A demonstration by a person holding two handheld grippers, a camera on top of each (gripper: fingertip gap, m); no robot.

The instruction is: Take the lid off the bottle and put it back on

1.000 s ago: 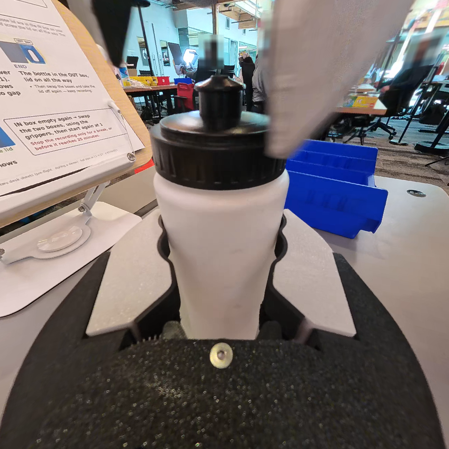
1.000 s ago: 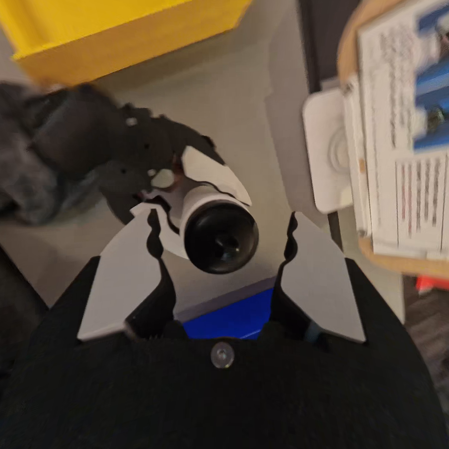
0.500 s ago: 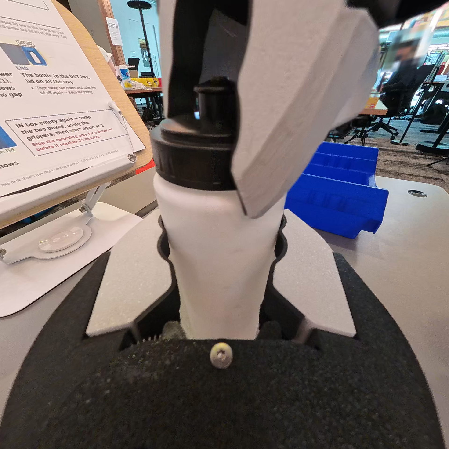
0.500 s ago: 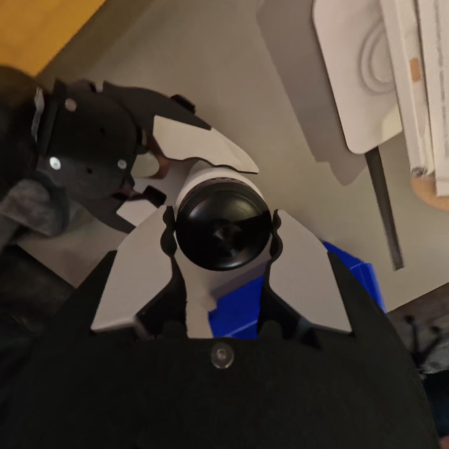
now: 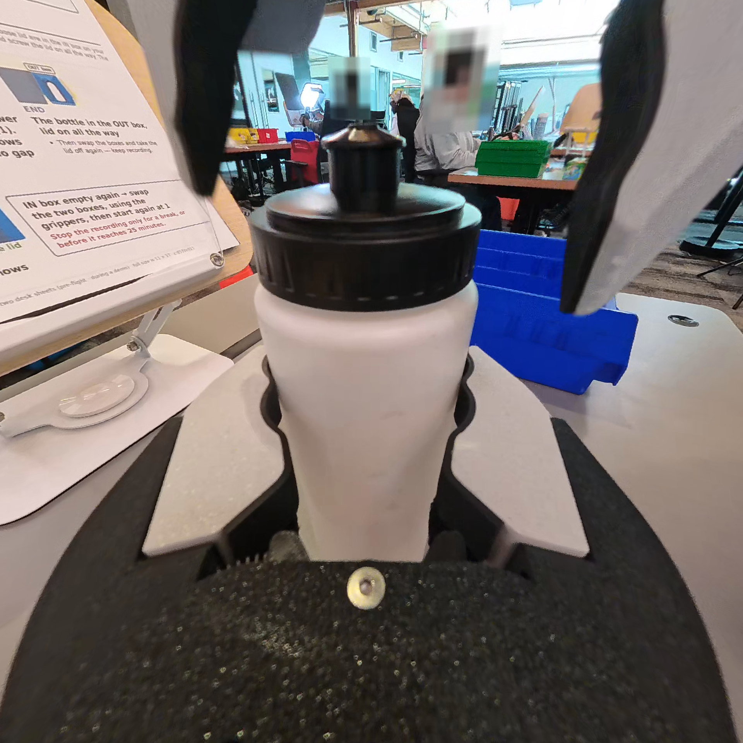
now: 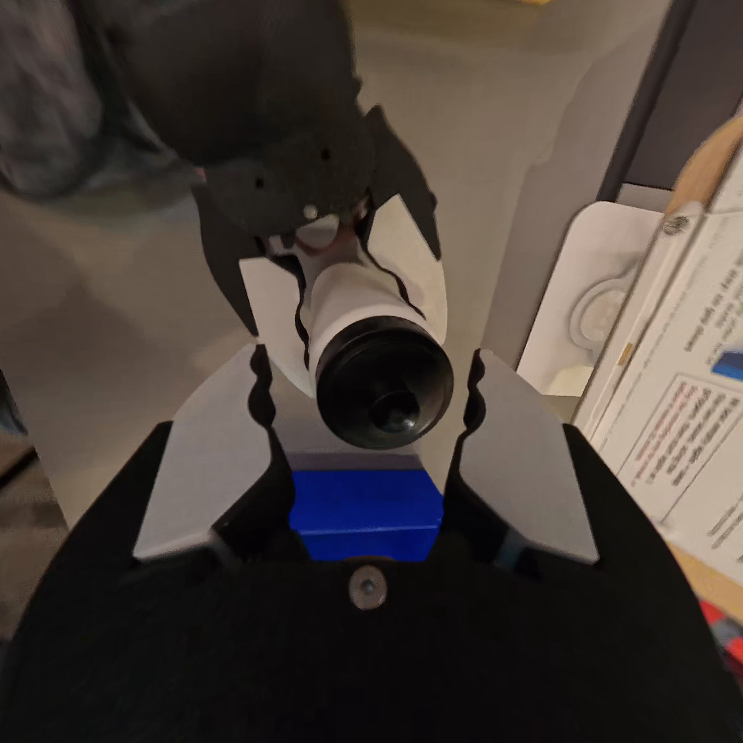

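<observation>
A white bottle [image 5: 370,402] stands upright between the jaws of my left gripper [image 5: 368,362], which is shut on its body. The black ribbed lid [image 5: 364,257] with a spout sits on the bottle. My right gripper [image 6: 366,354] is open and empty above the lid [image 6: 384,382], looking down on it. Its fingers [image 5: 643,161] hang on either side of the lid and stand clear of it. In the right wrist view, the bottle [image 6: 354,297] shows below, with the left gripper's fingers [image 6: 273,305] clamped on it.
A blue bin [image 5: 538,321] lies on the grey table [image 5: 663,402] behind the bottle on the right; it also shows in the right wrist view [image 6: 362,510]. An instruction sheet on a wooden stand [image 5: 92,181] with a white base [image 5: 92,402] is at the left.
The right gripper came down with its jaws close round the lid, then opened wider and drew back up. The lid is still on the bottle. The left gripper has held still.
</observation>
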